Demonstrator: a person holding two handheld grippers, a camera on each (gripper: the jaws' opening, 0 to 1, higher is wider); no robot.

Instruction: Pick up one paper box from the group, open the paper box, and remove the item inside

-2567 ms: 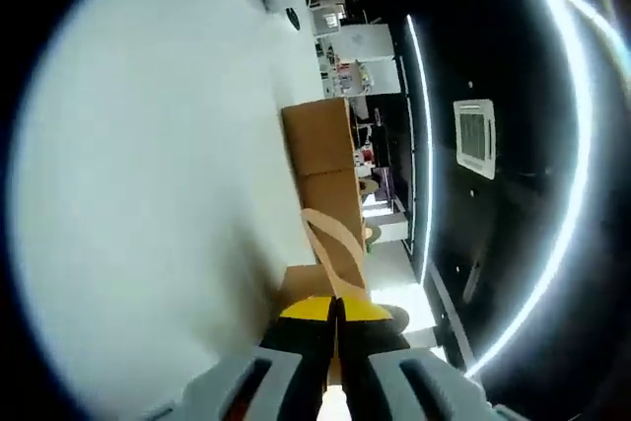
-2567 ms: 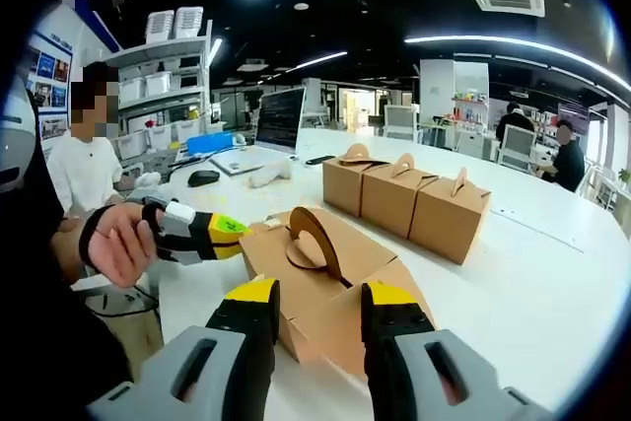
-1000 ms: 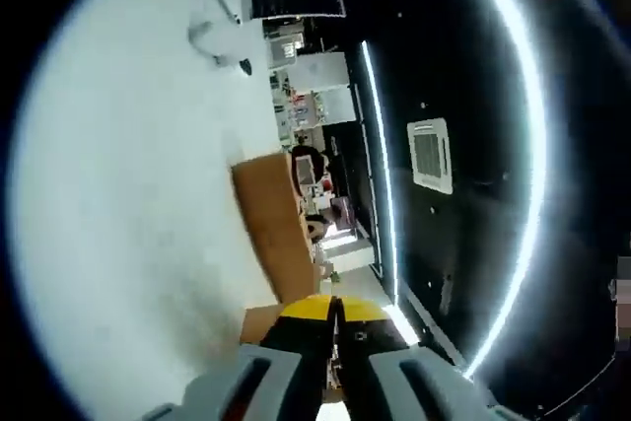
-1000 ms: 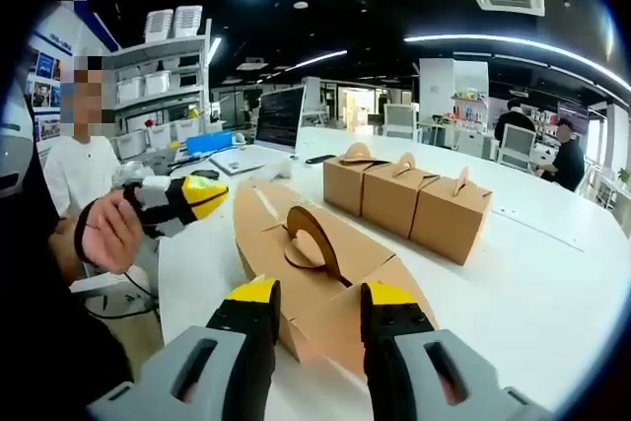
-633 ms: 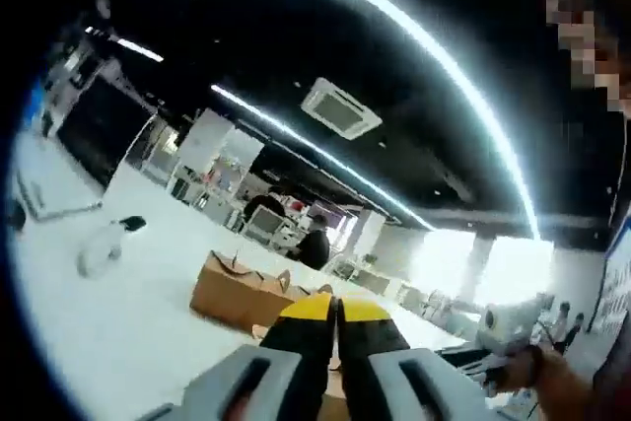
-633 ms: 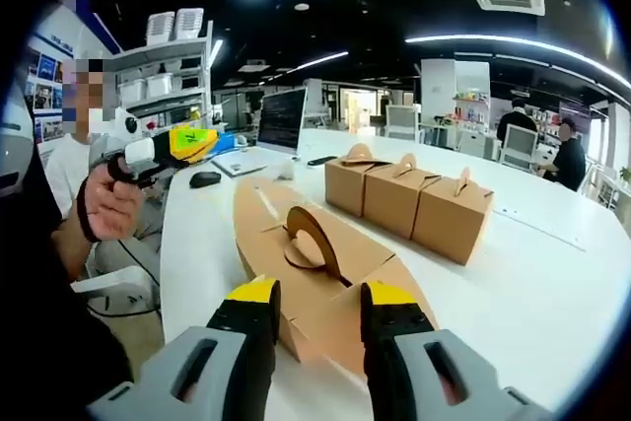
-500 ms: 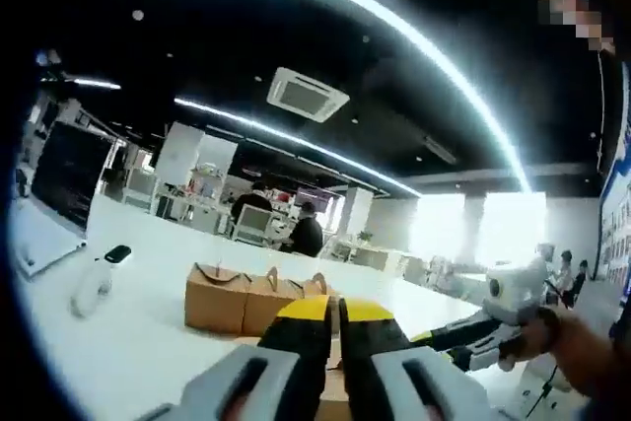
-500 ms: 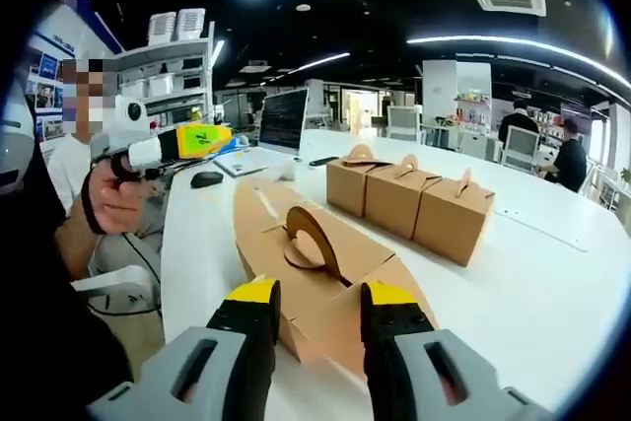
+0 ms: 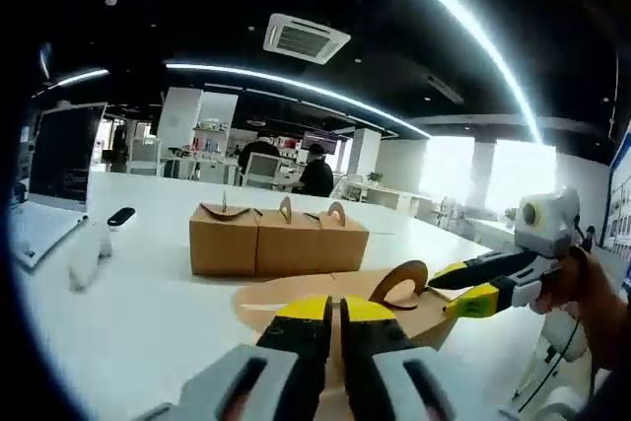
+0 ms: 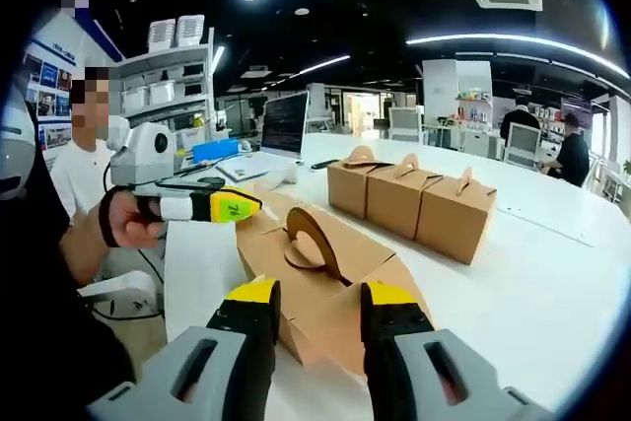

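White tabletop [image 10: 552,283] broad, bare toward right edge. Left gripper [image 10: 233,207] at near left edge, jaws closed, nothing visibly held, tips just beside opened paper box [image 10: 325,273]. Box lies flattened near front edge, arched handle upright. Right gripper [image 10: 315,308] over box's near end, jaws parted around it; grip contact unclear. Three closed boxes [image 10: 409,199] in row behind, mid-table, apart from opened one. Laptop [image 9: 44,194], mouse [image 9: 120,216] toward far left corner. Seated people beyond the far edge.

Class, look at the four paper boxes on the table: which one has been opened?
The near box just ahead of the right gripper: its flaps lie spread flat, whereas the row of three boxes behind stays closed, handles up.
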